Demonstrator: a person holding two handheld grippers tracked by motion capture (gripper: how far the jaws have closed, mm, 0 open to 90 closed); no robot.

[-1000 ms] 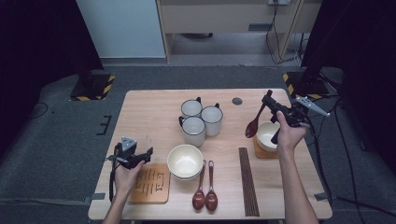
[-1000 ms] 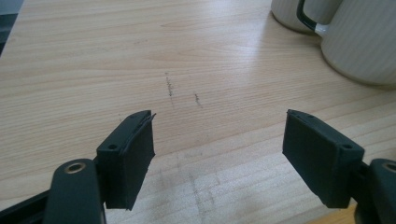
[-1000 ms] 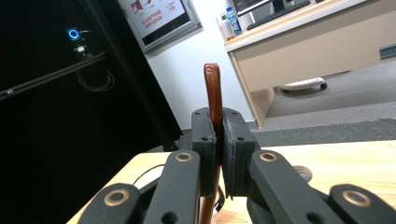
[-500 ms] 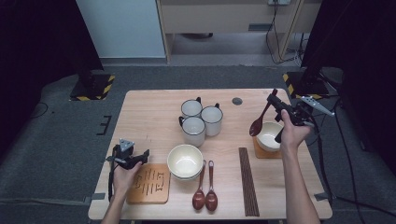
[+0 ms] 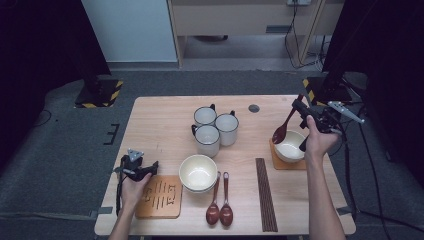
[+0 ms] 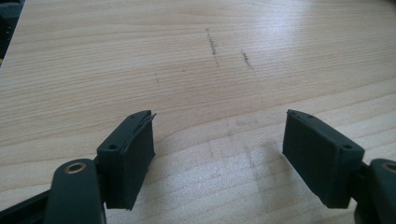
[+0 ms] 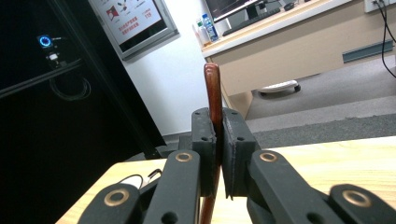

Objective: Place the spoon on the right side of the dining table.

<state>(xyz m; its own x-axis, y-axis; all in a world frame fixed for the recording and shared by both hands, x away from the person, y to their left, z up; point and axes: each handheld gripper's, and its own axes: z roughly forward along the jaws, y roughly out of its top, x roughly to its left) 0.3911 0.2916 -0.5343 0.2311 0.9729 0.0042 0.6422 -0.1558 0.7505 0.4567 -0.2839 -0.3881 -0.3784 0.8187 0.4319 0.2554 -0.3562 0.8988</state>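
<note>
- While the right gripper (image 5: 306, 116) pinches the handle of a wooden spoon (image 5: 283, 129), its jaws are closed tight on it in the right gripper view, the handle (image 7: 213, 100) rising straight up between the pads; holding it by the handle end leaves the spoon's head free to go down first.
- That head hangs just over the white bowl (image 5: 290, 146) at about 3 o'clock on the tabletop (image 5: 160, 125), so I judge the spoon is being set into that bowl, which sits on a wooden coaster.
- At 8 o'clock the left gripper (image 5: 145, 167) waits low beside an empty coaster (image 5: 159, 196), jaws wide apart with nothing between them, bare wood ahead in the left gripper view.
- Whether the spoon's head touches the bowl's rim is hard to tell.
- From the right gripper view, the spoon's head and the bowl are cut off below the jaws.
</note>
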